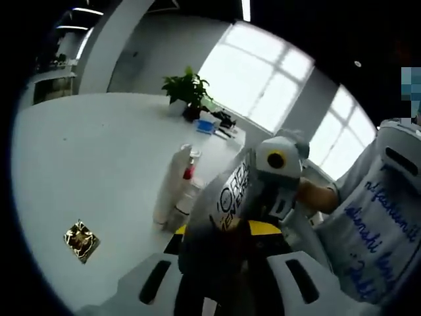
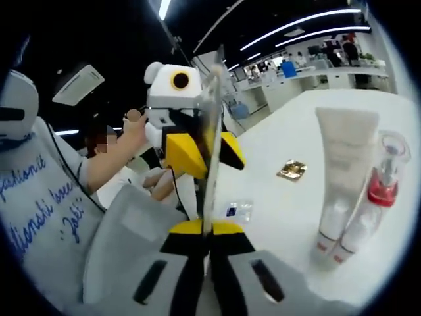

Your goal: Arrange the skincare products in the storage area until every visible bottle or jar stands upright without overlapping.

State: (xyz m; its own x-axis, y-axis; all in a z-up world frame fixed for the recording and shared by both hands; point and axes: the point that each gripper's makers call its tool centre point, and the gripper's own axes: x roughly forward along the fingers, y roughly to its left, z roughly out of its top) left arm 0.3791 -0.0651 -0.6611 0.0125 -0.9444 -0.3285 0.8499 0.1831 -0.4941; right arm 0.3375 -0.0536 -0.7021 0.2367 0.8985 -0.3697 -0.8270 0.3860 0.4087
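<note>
A silver sachet with dark lettering is held up between both grippers. My left gripper is shut on its lower edge, and the right gripper grips it from the far side. In the right gripper view the sachet stands edge-on, with my right gripper shut on it and the left gripper clamped on it higher up. A white tube stands upright on its cap on the white table. A clear bottle with a red pump stands touching the tube.
A gold sachet lies flat on the table, and a small clear packet lies near my right jaws. A potted plant and small items stand at the far edge. The person's lettered shirt is close by.
</note>
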